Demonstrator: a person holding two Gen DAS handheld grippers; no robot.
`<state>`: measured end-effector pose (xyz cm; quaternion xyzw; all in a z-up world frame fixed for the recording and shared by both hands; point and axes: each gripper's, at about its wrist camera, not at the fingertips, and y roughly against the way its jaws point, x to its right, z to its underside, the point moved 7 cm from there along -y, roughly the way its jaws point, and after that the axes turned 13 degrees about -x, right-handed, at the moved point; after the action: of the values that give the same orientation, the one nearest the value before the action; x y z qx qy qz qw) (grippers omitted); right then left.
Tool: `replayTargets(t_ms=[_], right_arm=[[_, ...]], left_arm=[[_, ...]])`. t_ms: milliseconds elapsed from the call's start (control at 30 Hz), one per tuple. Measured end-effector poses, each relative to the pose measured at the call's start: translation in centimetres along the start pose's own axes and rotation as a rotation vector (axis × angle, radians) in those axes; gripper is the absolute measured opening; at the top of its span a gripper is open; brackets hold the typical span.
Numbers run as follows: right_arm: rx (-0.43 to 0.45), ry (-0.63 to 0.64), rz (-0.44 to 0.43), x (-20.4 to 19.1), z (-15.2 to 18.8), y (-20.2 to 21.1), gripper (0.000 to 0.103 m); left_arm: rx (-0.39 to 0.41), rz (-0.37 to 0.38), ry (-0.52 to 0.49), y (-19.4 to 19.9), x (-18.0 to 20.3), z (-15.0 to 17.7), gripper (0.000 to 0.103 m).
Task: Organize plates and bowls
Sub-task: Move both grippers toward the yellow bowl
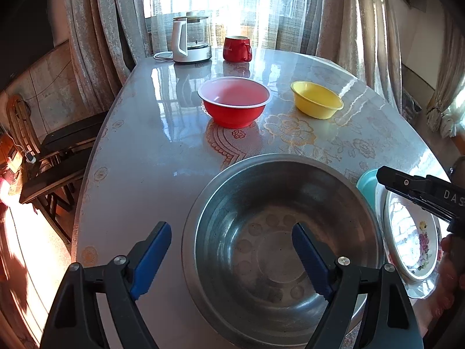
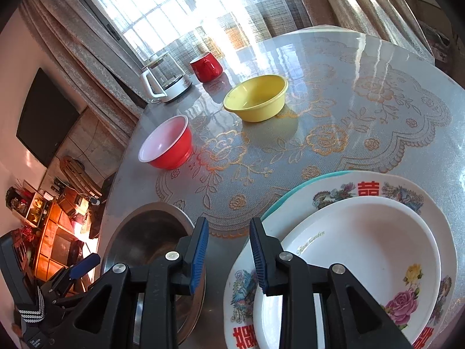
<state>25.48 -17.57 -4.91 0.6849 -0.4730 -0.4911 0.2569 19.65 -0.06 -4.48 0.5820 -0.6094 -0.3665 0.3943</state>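
A large steel bowl sits at the near table edge. My left gripper is open and empty, with the bowl's left rim between its jaws. A red bowl and a yellow bowl stand farther back. In the right wrist view, a white rose dish lies on a floral plate over a teal plate. My right gripper is open and empty, above the gap between the steel bowl and the plate stack. The red bowl and yellow bowl show behind.
A glass kettle and a red mug stand at the table's far edge by the curtained window. A dark chair stands left of the table. The table has a glossy lace-pattern cover.
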Motion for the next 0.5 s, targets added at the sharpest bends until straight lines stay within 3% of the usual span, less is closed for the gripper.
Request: replayTargets(t_ms=[500], right_arm=[[-0.034,-0.009,0.099,4.2,-7.0,-0.5,0.039]], left_arm=[[-0.017,-0.007,-0.017,-0.4,1.7,-4.1,0.087]])
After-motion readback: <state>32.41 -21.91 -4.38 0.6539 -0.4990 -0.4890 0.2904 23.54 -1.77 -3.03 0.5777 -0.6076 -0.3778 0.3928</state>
